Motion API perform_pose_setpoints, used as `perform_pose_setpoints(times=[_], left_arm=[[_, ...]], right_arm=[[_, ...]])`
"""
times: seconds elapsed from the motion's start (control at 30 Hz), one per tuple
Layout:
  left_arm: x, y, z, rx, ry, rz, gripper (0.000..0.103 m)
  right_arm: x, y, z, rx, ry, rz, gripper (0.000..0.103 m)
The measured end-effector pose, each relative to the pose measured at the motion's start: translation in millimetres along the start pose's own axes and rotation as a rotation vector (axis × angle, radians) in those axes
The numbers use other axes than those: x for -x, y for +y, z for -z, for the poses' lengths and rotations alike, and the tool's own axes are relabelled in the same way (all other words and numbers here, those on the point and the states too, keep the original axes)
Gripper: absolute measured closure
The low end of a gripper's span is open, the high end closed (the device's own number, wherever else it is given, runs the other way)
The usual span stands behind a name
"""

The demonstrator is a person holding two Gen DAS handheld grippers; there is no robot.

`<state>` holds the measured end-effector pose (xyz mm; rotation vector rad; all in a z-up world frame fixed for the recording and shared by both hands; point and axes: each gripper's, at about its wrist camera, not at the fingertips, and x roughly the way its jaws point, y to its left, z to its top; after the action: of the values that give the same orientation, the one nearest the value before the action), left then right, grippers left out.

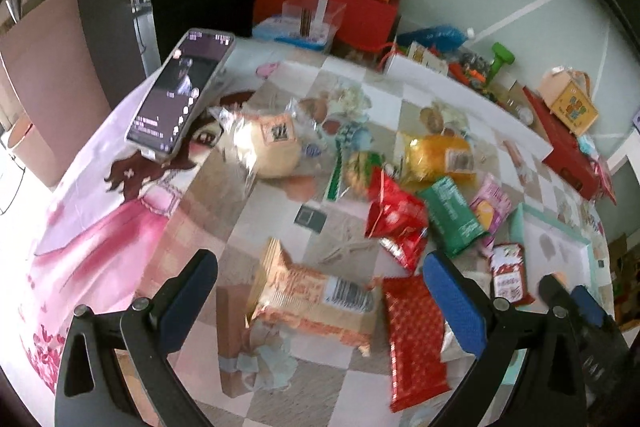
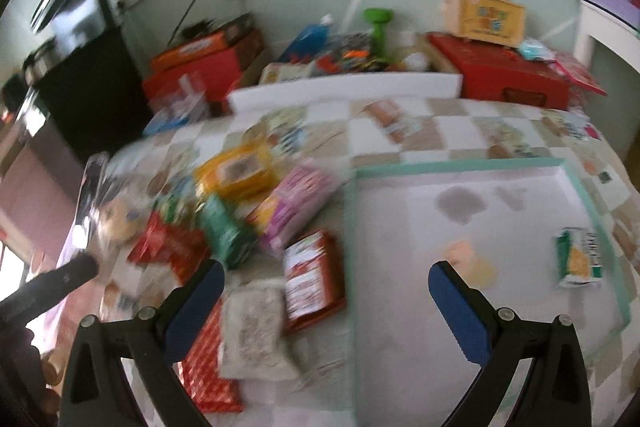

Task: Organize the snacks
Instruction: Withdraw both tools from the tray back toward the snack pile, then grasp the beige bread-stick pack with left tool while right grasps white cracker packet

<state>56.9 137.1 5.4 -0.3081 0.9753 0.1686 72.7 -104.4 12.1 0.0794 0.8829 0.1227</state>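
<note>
Both grippers gape wide, holding nothing. Left gripper (image 1: 320, 291) frames an orange pack (image 1: 312, 301); only its view shows the phone (image 1: 182, 93) far left. Right gripper (image 2: 326, 291) hovers over the tray (image 2: 460, 307); a green packet (image 2: 580, 257) lies ahead-right, snack heap (image 2: 240, 211) ahead-left.

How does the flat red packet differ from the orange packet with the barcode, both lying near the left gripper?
The flat red packet is thin, shiny, and patterned with small dots; the orange packet is bulkier, paler, and carries a white barcode label. The red packet lies below the left gripper's right finger, while the orange packet lies between the fingers of the left gripper. Both rest on the checkered tablecloth, side by side, outside the tray.
</note>
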Motion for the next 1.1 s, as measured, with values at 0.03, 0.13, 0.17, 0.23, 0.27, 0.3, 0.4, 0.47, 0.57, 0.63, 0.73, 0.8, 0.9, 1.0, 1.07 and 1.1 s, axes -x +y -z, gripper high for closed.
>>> perform_pose_setpoints(times=[0.03,0.13,0.17,0.23,0.27,0.3,0.4,0.47,0.57,0.63,0.73,0.8,0.9,1.0,1.07,1.1], left_arm=[[-3,1,2,-0.001,0.014,0.001,0.001],[-12,2,5,-0.002,0.047,0.008,0.001],[-14,2,6,-0.004,0.055,0.009,0.001],[-20,2,8,-0.009,0.071,0.004,0.001],[-22,1,9,-0.014,0.079,0.003,0.001],[-25,0,9,-0.017,0.085,0.001,0.001],[-34,-3,12,-0.034,0.108,-0.008,0.001],[-40,-6,14,-0.045,0.126,-0.016,0.001],[-50,-9,17,-0.062,0.15,-0.028,0.001],[-55,-10,18,-0.071,0.163,-0.037,0.001],[-61,-10,19,-0.077,0.176,-0.055,0.001],[-68,-10,21,-0.081,0.193,-0.063,0.004],[-76,-13,23,-0.101,0.204,-0.079,0.008],[-77,-16,23,-0.11,0.202,-0.084,0.009],[-78,-16,22,-0.107,0.2,-0.081,0.012],[-77,-16,21,-0.107,0.195,-0.08,0.015]], right_arm=[[-4,7,4,0.019,0.015,-0.011,0.0],[-14,25,17,0.062,0.057,-0.035,0.0],[-16,28,21,0.07,0.07,-0.041,0.0],[-24,35,27,0.088,0.096,-0.051,0.0],[-27,37,31,0.094,0.107,-0.055,0.0],[-28,38,32,0.097,0.113,-0.057,0.0],[-34,39,38,0.097,0.127,-0.057,0.001],[-37,38,41,0.094,0.135,-0.048,0.003],[-43,37,41,0.089,0.146,-0.031,0.01],[-47,34,42,0.083,0.155,-0.027,0.013],[-51,33,44,0.083,0.164,-0.018,0.018],[-52,34,44,0.093,0.159,-0.016,0.019],[-57,37,47,0.105,0.167,-0.013,0.02],[-57,39,47,0.117,0.152,-0.01,0.021],[-57,39,47,0.117,0.147,-0.015,0.024],[-57,39,47,0.116,0.146,-0.022,0.028]])
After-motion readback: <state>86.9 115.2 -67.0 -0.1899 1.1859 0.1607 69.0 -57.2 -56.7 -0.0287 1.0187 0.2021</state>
